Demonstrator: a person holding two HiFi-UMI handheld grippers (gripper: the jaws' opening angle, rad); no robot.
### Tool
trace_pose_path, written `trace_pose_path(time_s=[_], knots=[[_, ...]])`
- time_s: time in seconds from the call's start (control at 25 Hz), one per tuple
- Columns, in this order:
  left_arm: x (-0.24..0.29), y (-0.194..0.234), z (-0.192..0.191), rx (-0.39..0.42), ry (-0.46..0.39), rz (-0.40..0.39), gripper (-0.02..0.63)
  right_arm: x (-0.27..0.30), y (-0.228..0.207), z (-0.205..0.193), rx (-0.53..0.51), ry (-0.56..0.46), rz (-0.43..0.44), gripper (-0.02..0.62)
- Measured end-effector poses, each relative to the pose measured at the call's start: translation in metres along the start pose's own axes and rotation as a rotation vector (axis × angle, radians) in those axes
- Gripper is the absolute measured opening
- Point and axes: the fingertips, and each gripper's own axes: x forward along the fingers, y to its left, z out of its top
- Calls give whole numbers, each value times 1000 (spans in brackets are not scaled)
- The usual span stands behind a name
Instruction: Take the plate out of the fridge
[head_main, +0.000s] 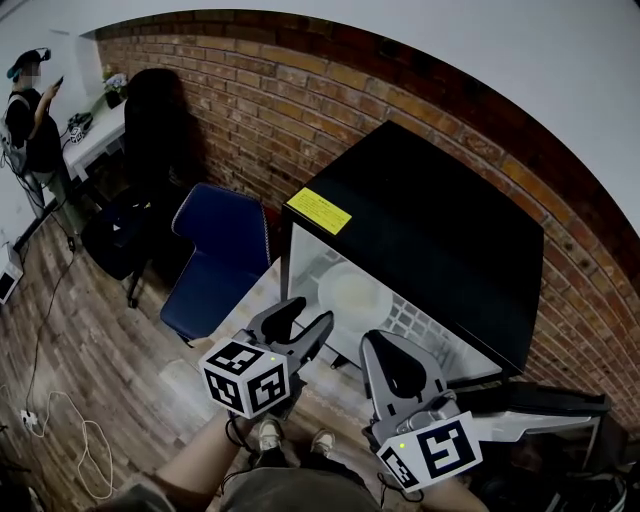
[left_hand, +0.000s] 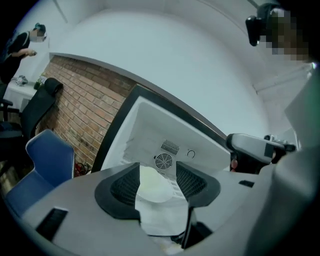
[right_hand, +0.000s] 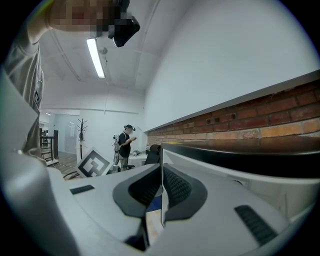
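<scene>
From my head I look down at the black fridge (head_main: 440, 230); it is open and stands by the brick wall (head_main: 300, 90). The plate (head_main: 352, 295) is white and lies on the wire shelf (head_main: 412, 322) inside the fridge. My left gripper (head_main: 312, 312) is just in front of the opening; it is near the plate but not touching it, and its jaws are wide apart with nothing in them. My right gripper (head_main: 378, 340) is just beside it, at the low edge of the opening, with its jaws close together. A yellow sticker (head_main: 319, 211) is on the top corner of the fridge; a blue chair (head_main: 215, 250) is next to the fridge on the left; a person (head_main: 30, 110) stands far off by a white counter (head_main: 95, 135).

In the left gripper view the jaws stand wide; between them, farther in, I see the plate on the shelf, under a round fan (left_hand: 163, 161) on the white back wall; the pads touch nothing.

In the right gripper view the jaws are almost together, with only a thin slit between them; I see nothing held there. Through the slit I see the fridge's edge; its dark top runs off to the right under the brick wall. The person is far away on the left.
</scene>
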Motion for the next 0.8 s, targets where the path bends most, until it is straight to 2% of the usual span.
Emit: trace_pose_path(time_s=[0.52,0.8], knots=[[43,36,-64,-372,101,-34,215,12,-11,-29,20,77,-15,35],[62,38,-87,-630,112,-74,213,14,-20,-46,45,113,-29,34]])
